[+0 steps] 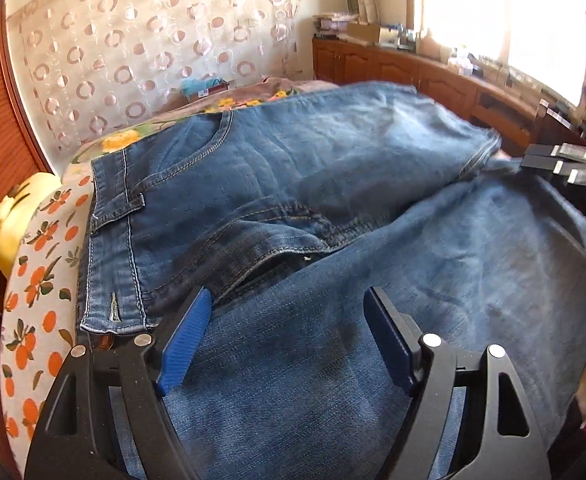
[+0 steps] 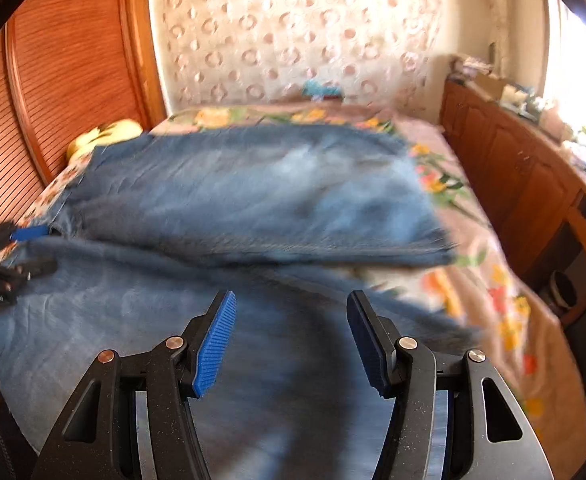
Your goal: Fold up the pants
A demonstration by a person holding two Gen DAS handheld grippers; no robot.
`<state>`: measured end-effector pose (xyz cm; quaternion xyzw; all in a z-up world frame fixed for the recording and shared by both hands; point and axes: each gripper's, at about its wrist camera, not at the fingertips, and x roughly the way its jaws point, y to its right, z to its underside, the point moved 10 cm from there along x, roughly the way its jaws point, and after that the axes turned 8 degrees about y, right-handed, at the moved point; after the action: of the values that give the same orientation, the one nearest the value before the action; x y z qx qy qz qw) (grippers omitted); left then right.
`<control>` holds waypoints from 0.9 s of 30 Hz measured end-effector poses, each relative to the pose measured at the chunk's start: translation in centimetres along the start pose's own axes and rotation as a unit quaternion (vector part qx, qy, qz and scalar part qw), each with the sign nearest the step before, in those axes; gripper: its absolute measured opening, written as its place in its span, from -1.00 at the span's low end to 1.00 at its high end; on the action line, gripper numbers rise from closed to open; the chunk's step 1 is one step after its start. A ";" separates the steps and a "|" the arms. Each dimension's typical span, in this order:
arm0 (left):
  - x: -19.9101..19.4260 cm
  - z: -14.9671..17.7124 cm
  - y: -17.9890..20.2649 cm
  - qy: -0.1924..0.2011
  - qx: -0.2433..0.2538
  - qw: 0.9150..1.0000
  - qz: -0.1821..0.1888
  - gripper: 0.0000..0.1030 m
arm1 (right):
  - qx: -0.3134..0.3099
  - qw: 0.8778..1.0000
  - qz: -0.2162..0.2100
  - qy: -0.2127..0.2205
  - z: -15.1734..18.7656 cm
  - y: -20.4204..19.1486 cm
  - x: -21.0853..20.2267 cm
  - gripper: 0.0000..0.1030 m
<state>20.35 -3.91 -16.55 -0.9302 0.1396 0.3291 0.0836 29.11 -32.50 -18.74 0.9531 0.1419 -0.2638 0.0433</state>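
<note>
A: Left wrist view: the faded blue denim jeans (image 1: 293, 184) lie spread on the floral-sheeted bed (image 1: 41, 280), waistband to the left. The left hand-held gripper (image 1: 289, 340) hovers wide and empty over the near leg.

B: The risk there?

A: Pinching only 1 layer, so the fold drags crooked.

B: Right wrist view?

A: Blurred. The right hand-held gripper (image 2: 293, 340) is wide too, holding nothing, above the near leg. The 2 legs could bunch at the crotch.

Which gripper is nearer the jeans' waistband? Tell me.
Left. The left gripper hovers open beside the waistband at the crotch end; the right gripper is open over the leg fabric, far from it.
</note>
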 end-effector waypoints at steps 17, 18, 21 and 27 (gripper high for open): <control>0.2 0.5 0.3 -0.010 0.029 0.999 -0.023 0.53 | 0.112 0.991 0.010 -0.073 -1.6 11.9 7.7 -0.27; 0.2 0.5 0.3 -0.010 0.028 0.999 -0.023 0.53 | 0.121 0.990 -0.001 -0.071 -1.4 12.3 7.6 -0.46; 0.3 0.4 0.3 -0.010 0.026 0.999 -0.022 0.53 | 0.110 0.993 0.000 -0.042 -2.3 12.8 6.1 -0.72; 0.4 0.4 0.4 -0.011 0.025 0.999 -0.022 0.53 | 0.087 0.995 0.023 -0.031 -2.4 13.2 2.7 -0.52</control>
<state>20.26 -4.27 -17.17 -0.9271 0.1262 0.3335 0.1155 36.37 -44.03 -17.99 0.9477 0.0949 -0.3032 -0.0298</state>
